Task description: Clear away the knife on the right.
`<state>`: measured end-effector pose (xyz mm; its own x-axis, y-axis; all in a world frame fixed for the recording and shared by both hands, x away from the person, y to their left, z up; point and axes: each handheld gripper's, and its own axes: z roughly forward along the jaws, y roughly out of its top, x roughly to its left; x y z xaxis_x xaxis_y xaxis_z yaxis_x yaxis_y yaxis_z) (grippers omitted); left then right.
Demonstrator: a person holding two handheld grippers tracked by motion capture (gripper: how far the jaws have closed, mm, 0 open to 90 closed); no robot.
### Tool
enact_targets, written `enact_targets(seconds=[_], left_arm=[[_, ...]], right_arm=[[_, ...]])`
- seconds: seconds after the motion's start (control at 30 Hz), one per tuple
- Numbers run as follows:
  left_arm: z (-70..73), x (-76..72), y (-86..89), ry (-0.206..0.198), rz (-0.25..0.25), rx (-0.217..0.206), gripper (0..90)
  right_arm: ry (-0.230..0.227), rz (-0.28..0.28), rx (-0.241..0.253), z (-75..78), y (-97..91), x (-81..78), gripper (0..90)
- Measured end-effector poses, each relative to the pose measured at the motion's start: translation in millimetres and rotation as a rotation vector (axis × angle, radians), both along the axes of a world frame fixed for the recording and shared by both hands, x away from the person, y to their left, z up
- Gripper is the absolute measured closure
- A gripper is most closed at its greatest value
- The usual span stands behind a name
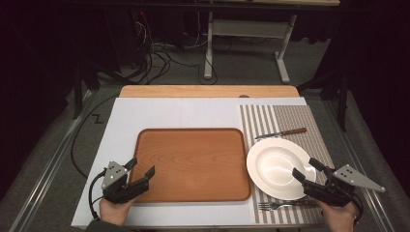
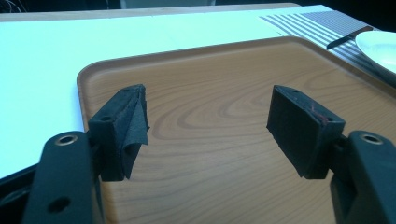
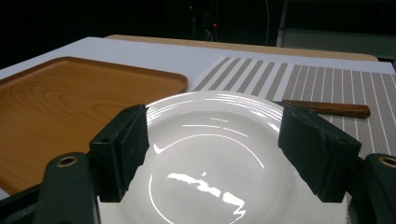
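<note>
A brown wooden tray (image 1: 193, 164) lies in the middle of the white table cover. My left gripper (image 1: 141, 169) hovers over the tray's near left corner (image 2: 93, 74), jaws wide apart with nothing between them. To the right, a white deep plate (image 1: 275, 166) rests on a striped placemat (image 1: 290, 121). My right gripper (image 1: 306, 169) is open at the plate's near right rim, and the plate (image 3: 210, 140) shows between its jaws. A wooden-handled knife (image 1: 283, 133) lies beyond the plate, and a fork (image 1: 275, 206) lies in front of it.
The white cover (image 1: 159, 113) spreads over a wooden table whose far edge (image 1: 208, 91) shows. Beyond it are a dark floor with cables (image 1: 154, 53) and a white desk frame (image 1: 246, 38). Bare cover lies left of and behind the tray.
</note>
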<state>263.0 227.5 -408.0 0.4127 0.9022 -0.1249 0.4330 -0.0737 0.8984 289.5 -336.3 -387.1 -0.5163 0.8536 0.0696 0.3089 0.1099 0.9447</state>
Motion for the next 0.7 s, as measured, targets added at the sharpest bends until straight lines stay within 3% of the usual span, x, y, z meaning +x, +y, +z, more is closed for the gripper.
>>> enact_targets(seconds=[0.7], left_arm=[[0.0,0.5,2.2,0.0,0.009,-0.012,29.9]], right_arm=[[0.019,0.006,-0.011,4.9,14.0,34.6,26.5]])
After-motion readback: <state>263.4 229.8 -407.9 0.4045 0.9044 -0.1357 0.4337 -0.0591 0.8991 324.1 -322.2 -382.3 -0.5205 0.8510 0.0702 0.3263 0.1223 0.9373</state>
